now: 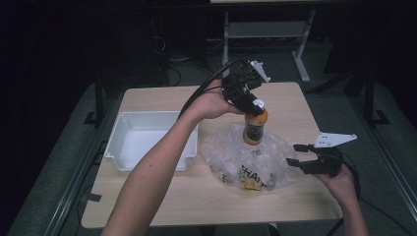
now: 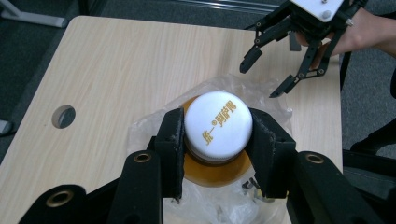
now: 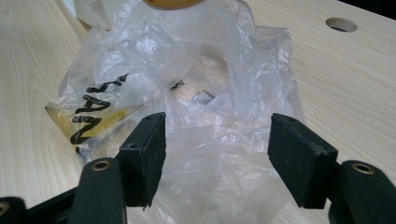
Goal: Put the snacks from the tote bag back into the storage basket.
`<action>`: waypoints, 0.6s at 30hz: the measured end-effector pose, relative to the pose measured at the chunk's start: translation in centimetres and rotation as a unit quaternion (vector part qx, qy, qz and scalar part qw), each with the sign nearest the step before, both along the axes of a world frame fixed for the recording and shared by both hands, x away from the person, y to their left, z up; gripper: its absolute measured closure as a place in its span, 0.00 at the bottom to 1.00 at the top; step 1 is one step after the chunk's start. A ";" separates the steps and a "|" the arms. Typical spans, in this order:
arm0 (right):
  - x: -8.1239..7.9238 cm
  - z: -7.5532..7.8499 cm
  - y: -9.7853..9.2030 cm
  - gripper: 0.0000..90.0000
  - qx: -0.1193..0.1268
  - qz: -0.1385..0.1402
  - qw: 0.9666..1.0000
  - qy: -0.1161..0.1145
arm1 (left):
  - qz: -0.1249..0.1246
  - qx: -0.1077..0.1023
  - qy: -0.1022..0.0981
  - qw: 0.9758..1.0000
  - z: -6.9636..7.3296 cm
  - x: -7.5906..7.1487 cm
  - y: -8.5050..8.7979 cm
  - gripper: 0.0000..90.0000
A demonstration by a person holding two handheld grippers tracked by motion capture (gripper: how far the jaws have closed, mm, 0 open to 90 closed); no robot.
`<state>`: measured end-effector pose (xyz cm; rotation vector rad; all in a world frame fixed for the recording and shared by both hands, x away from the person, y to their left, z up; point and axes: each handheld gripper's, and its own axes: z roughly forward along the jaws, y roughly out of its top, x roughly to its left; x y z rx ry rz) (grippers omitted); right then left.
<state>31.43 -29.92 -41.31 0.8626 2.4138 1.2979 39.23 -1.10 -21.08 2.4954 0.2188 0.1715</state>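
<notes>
Item 1: orange bottle (image 1: 255,129), white cap (image 2: 218,124). Held upright over the plastic bag (image 1: 253,160), toward the right half of the tabletop (image 1: 162,196). Left gripper (image 1: 244,91) clamped on the cap from above, pads pressed to either side; gripped there presumably because the cap is the one part standing clear of the film. Judged to be a lift out of the bag. Lower body of the bottle hard to separate from the plastic around it; whether the base is free of the bag cannot be told.

Item 2: plastic bag, clear, crumpled, resting near the right front part of the tabletop. Black lettering and a yellow item (image 1: 252,184) inside, at the bag's front edge; lettering cut off by folds, contents otherwise blurred by creases.

Item 3: right gripper (image 1: 301,155), jaws apart, nothing between the pads. Level, just beside the bag's right edge, mouth toward it; likely stationed to pin or steady the film while the bottle comes out. Contact with the plastic not seen.

Item 4: white bin (image 1: 150,140), open-topped, at the left side of the tabletop; probable destination. Near wall partly covered by the left forearm (image 1: 152,177).
</notes>
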 end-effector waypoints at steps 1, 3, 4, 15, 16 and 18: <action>0.0 0.0 0.0 0.40 0.000 0.000 1.000 0.000 | 0.003 0.000 0.002 1.000 0.1 -0.1 0.3 0.66; 0.0 0.0 0.2 0.41 -0.002 0.001 1.000 0.000 | 0.002 0.000 -0.002 1.000 0.2 -0.3 0.6 0.66; 0.0 0.0 0.2 0.41 -0.004 0.003 1.000 0.000 | 0.005 0.000 -0.004 1.000 0.2 -0.4 0.8 0.66; 0.0 0.1 0.6 0.41 -0.009 -0.003 1.000 -0.005 | 0.017 -0.008 -0.009 1.000 0.6 -1.0 3.8 0.66; 0.0 0.1 0.6 0.41 -0.009 -0.003 1.000 -0.006 | 0.017 -0.008 -0.009 1.000 0.6 -1.0 4.0 0.66; 0.1 0.0 0.6 0.41 -0.009 -0.004 1.000 -0.005 | 0.019 -0.005 -0.010 1.000 0.7 -1.1 4.5 0.66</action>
